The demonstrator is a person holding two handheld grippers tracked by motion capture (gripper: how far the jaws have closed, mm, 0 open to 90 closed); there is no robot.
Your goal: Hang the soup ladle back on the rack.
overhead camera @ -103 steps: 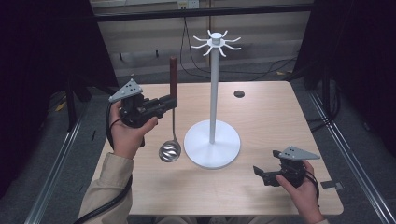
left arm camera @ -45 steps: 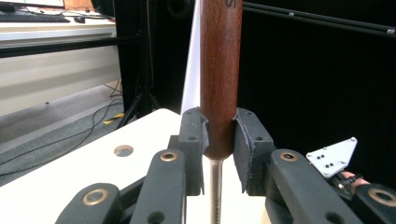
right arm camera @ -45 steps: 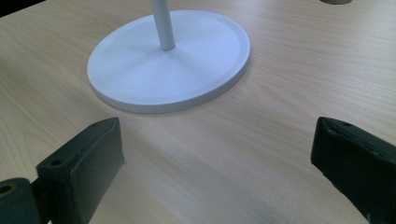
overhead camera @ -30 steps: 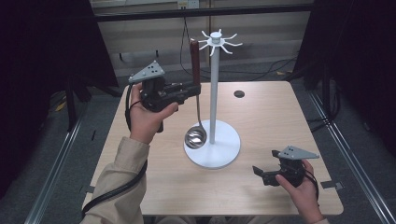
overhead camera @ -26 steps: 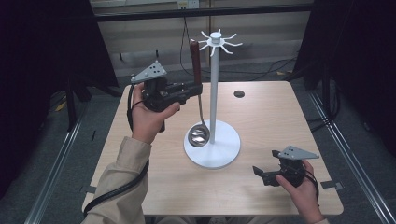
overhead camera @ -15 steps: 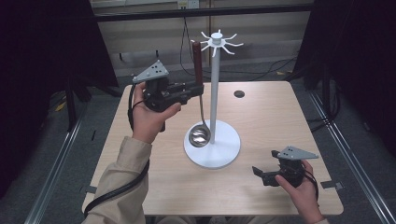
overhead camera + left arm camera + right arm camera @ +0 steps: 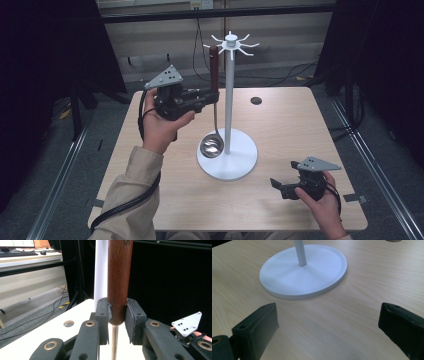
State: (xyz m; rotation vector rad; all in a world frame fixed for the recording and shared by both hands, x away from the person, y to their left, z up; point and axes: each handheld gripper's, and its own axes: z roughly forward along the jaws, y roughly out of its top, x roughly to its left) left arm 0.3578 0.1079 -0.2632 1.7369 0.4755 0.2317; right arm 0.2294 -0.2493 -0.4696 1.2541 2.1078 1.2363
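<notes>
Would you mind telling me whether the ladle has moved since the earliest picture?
Yes. The ladle, clamped in the left gripper, has gone up and rightward, from left of the white stand to right beside its pole.

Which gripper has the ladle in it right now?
The left gripper, raised beside the white stand: it is shut on the ladle at the brown wooden handle, bowl hanging down. The right gripper rests open and empty on the table.
</notes>
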